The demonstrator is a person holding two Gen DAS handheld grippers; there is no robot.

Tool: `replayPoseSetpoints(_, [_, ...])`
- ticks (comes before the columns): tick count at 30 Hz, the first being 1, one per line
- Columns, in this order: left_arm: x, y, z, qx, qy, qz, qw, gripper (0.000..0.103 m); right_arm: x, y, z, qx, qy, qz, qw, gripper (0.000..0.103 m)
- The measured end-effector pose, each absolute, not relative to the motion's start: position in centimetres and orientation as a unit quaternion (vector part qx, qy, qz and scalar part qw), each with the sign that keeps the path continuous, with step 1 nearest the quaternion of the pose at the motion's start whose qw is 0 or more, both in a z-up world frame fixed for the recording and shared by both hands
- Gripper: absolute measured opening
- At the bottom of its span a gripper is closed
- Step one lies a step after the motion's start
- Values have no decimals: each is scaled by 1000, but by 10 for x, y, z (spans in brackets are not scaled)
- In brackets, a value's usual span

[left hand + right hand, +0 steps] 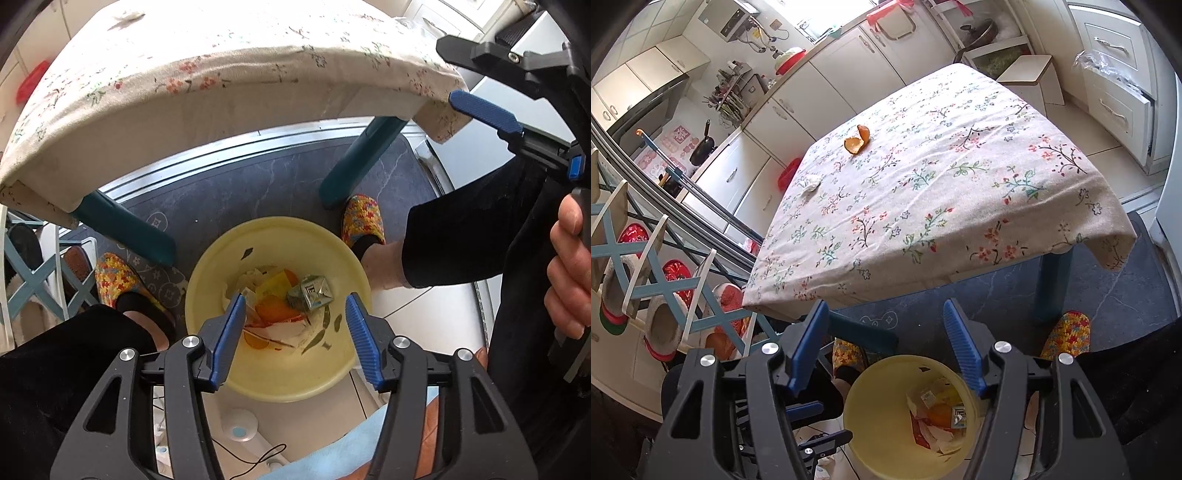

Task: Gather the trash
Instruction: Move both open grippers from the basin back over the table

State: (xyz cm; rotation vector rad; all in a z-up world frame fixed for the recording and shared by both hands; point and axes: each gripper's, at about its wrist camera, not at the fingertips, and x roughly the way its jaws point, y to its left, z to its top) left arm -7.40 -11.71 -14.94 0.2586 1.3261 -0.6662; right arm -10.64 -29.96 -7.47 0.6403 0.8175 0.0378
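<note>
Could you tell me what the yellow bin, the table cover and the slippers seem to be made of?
The yellow bin looks like moulded plastic: smooth, slightly glossy, evenly coloured walls. The table cover seems to be woven cloth, matte with a printed floral pattern, and it wrinkles and drapes at the corners. The slippers appear crocheted or knitted yarn, given their knobbly multicoloured texture.

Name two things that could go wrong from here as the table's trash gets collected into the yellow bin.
1. The orange peel and the crumpled tissue lie far across the tablecloth; reaching could drag the cloth.
2. The yellow bin stands between the slippered feet, so a step might tip it.
</note>
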Motion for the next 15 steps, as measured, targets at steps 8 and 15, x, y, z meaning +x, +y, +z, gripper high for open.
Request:
replayPoseSetpoints(8, [-74, -120, -147, 126, 593, -300, 737, 59, -103, -297, -78, 306, 398, 21, 864, 66])
replayPoseSetpoints(15, [-73, -120, -147, 129, 590, -298, 739, 62, -103, -298, -78, 306, 399, 21, 864, 66])
